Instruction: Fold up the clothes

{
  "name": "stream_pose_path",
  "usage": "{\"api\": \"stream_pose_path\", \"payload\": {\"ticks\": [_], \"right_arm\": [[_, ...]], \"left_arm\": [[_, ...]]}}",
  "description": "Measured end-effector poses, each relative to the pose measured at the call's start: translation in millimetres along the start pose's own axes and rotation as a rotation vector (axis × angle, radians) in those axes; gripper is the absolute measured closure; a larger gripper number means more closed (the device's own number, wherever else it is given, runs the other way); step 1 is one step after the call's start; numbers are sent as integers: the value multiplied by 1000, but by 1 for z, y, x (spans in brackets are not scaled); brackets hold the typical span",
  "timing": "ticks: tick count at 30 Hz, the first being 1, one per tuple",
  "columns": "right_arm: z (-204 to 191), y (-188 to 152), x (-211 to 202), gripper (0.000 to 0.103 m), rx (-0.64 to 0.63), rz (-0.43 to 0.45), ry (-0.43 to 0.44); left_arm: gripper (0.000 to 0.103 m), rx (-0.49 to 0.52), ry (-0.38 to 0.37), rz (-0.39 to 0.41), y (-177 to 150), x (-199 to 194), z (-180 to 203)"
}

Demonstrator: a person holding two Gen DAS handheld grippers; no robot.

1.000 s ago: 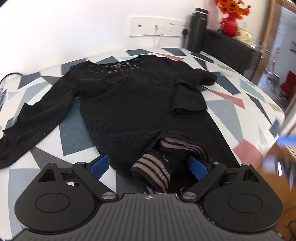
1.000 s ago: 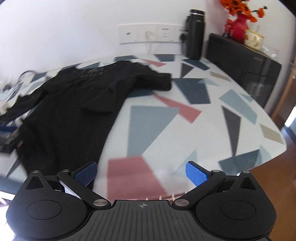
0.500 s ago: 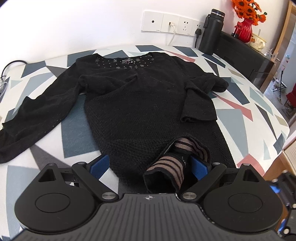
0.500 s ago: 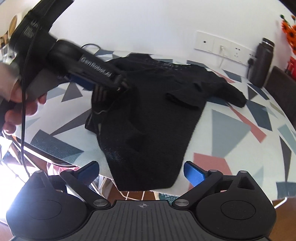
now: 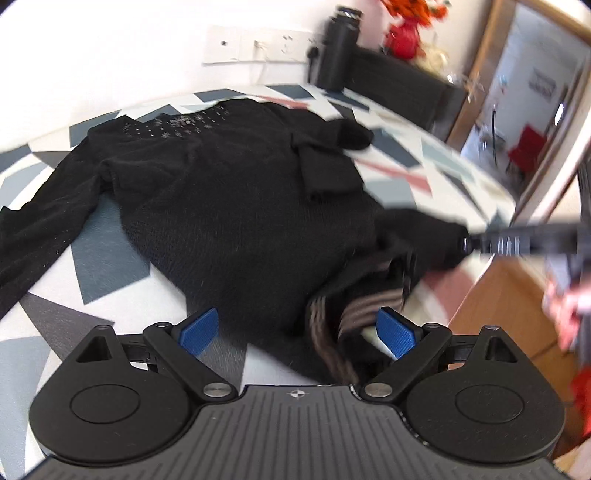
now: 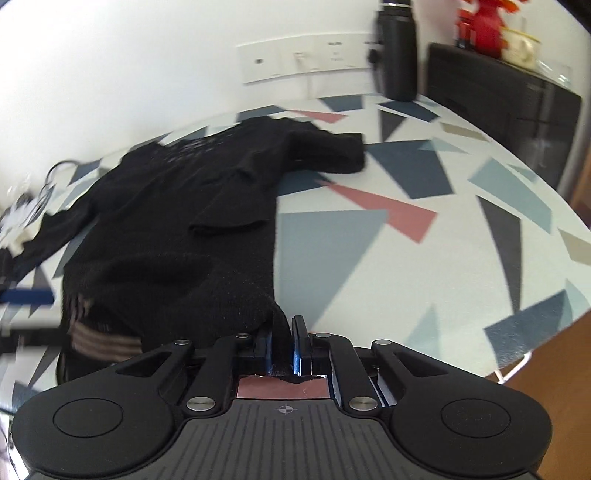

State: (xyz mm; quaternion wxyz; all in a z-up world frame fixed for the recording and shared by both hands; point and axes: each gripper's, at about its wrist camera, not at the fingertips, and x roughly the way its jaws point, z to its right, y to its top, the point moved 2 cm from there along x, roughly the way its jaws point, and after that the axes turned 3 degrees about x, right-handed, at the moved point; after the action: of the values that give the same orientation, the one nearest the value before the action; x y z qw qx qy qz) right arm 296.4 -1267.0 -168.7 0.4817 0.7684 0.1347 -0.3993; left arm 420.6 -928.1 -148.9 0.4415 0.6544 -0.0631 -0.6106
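Note:
A black sweater [image 5: 229,206] lies spread on the table with the patterned cloth [image 5: 107,258], neckline toward the wall, right sleeve folded over the body. Its near hem is turned up and shows a brown striped lining [image 5: 354,317]. My left gripper [image 5: 297,330] is open, with that turned-up hem between its blue pads, which do not press on it. My right gripper [image 6: 282,332] is closing, and its pads pinch the hem's right corner. In the left wrist view the right gripper [image 5: 517,242] comes in blurred from the right and lifts that corner.
A black bottle [image 6: 397,51] stands at the back by the wall sockets [image 6: 306,61]. A dark cabinet [image 6: 517,99] carries a red vase [image 6: 480,26]. The table edge [image 6: 517,354] drops to a wooden floor on the right. A person's hand [image 5: 565,306] holds the right tool.
My right gripper went from wide open near the hem to shut on its right corner, which now lifts off the table. My left gripper stays open at the hem.

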Motion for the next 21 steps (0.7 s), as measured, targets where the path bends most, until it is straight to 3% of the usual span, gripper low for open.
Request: {"api": "stream_pose_path", "payload": {"ticks": [3,9,10,13,17,21], "right_arm": [[5,1,3,94,2,-8,-7],[7,-1,5,94,-14,-18,-18],[7,-1,5,94,-11,-19,-17],[8,-1,6,94,-3,-24,-14],[9,0,7,94,11,-29,-11],[8,0,7,94,10,-29,-12]], "left_arm": [[9,-53,7,-33,-7,12,-1],[9,-226,-43,24,-12,-5,-11],[9,-263,-53,66,-12,-13,-16],[9,-280,63,99,-11,-18,-20],[9,-70,193,34,-9,3,-3],[9,63,303,4,-14,11,17]]}}
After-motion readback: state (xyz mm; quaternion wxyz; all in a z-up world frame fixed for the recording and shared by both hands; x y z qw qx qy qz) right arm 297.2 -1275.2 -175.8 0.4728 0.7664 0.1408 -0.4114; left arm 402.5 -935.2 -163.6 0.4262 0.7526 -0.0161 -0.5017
